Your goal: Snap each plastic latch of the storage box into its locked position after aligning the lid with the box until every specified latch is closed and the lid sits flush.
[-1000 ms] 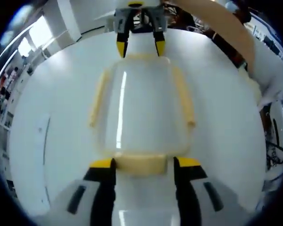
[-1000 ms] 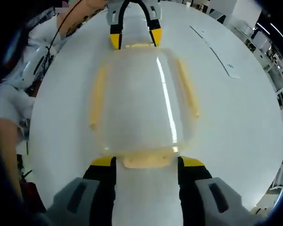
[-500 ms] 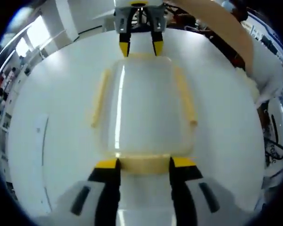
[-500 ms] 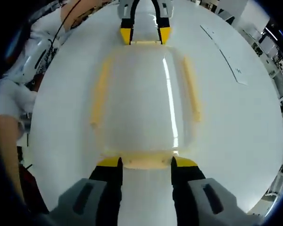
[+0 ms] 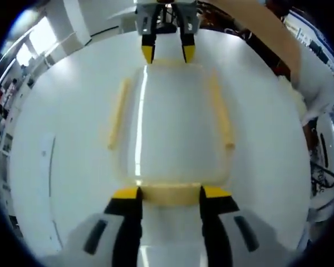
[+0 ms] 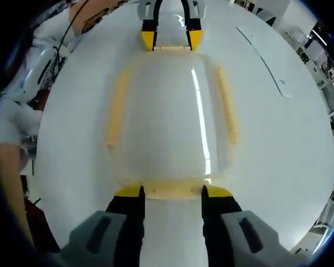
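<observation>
White surface (image 5: 61,139) spread wide under everything. Storage box (image 5: 170,128) sits at its middle, clear lid (image 6: 167,122) on top, pale yellow latches along long sides. Left claw (image 5: 169,194) at one end, jaws parted, straddling end latch (image 5: 171,193), yellow tips just beside it. Right claw (image 6: 172,192) at opposite end, same stance, astride its latch (image 6: 173,190). Grip on either latch: cannot tell.

Bare white bench (image 5: 61,144) is lying open along both long sides of the translucent yellow-latched plastic storage box (image 5: 170,130), while hand-held grippers are blocking its two ends.
</observation>
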